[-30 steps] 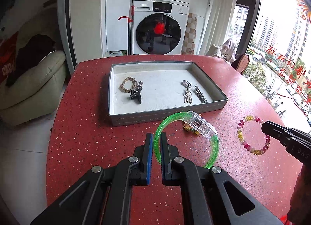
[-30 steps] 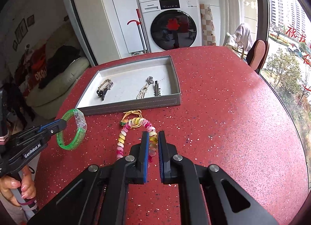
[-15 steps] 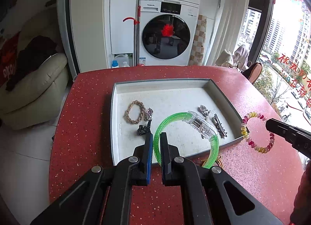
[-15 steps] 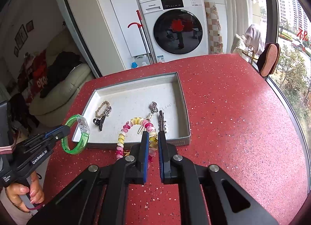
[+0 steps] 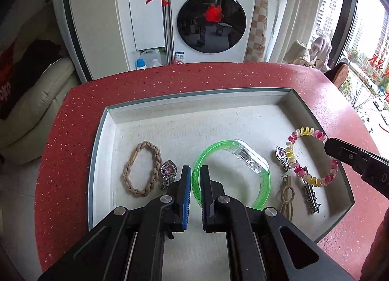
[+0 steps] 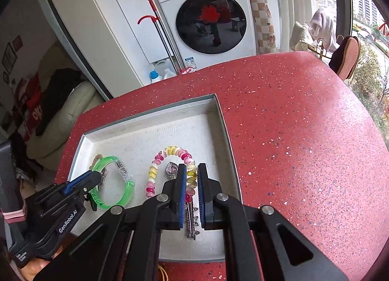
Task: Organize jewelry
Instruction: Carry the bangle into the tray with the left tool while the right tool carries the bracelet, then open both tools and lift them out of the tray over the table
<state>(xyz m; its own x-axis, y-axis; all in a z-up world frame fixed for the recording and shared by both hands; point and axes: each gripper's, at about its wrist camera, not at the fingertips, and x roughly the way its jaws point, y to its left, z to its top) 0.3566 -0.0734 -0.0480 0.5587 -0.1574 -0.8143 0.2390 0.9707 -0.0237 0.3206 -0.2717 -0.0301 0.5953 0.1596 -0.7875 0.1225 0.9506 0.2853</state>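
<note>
My left gripper (image 5: 195,171) is shut on a green translucent bangle (image 5: 263,185) and holds it over the middle of the grey tray (image 5: 194,96). The bangle also shows in the right wrist view (image 6: 126,192). My right gripper (image 6: 192,171) is shut on a pink-and-yellow bead bracelet (image 6: 152,176) and holds it over the tray's right part (image 6: 218,111); the bracelet also shows in the left wrist view (image 5: 307,132). In the tray lie a braided beige bracelet (image 5: 141,168), a heart pendant (image 5: 168,171), a second heart charm (image 5: 280,153), a gold clip (image 5: 287,196) and a star hairpin (image 5: 311,193).
The tray sits on a red speckled round table (image 6: 304,135). A washing machine (image 5: 211,18) and a red-handled mop (image 5: 167,13) stand behind the table. A cream sofa (image 5: 31,94) is at the left. A chair (image 6: 347,57) stands at the right by the window.
Both grippers have moved forward from the table's front over the tray, each carrying its bracelet. The bangle and the bead bracelet now hang above the tray floor.
</note>
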